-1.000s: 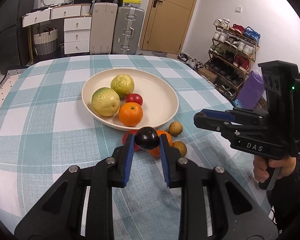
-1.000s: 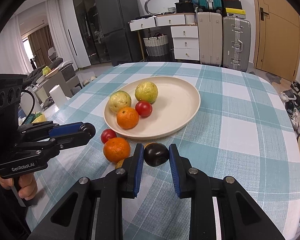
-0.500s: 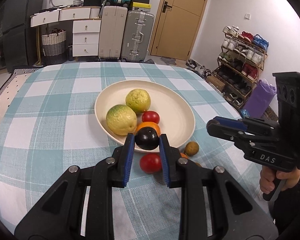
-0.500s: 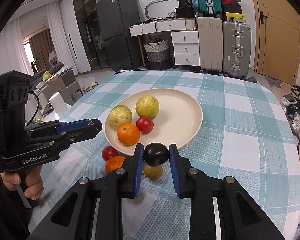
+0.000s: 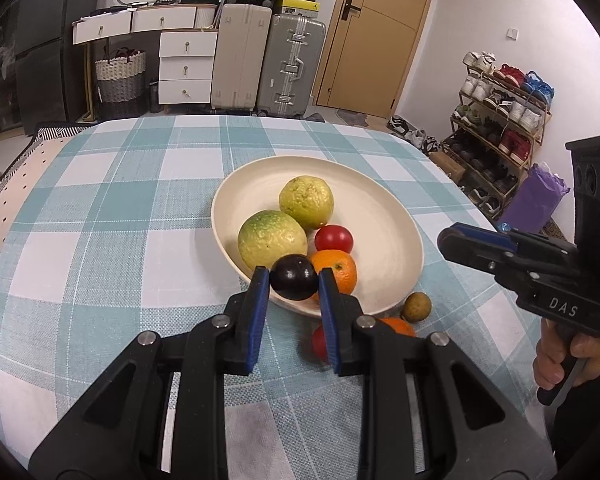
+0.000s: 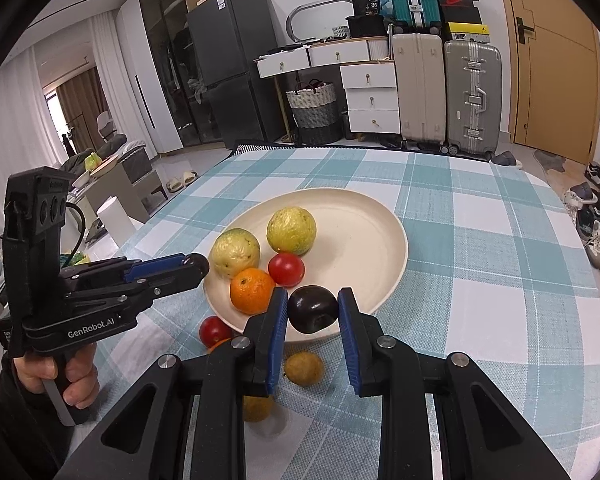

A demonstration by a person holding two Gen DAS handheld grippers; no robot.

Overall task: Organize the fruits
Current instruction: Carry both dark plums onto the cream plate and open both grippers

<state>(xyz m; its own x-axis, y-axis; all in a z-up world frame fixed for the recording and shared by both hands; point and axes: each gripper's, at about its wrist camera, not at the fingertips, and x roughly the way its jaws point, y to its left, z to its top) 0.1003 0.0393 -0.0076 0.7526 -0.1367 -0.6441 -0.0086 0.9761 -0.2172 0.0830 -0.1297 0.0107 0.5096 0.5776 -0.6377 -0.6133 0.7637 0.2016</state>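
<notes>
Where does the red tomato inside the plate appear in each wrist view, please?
Left wrist: the red tomato lies just right of centre, directly above the orange in the plate.
Right wrist: the red tomato lies just left of centre, up and right of the orange, in the plate.
Shared landmark: the orange in the plate, which lies right beside the tomato in both views.

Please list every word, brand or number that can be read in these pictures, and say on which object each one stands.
"DAS": side of the right gripper.
"GenRobot.AI": side of the left gripper.
"36": black box on top of the drawers.
Swoosh logo: black shoe box.
Fridge sticker and yellow box print: too small to read.
</notes>
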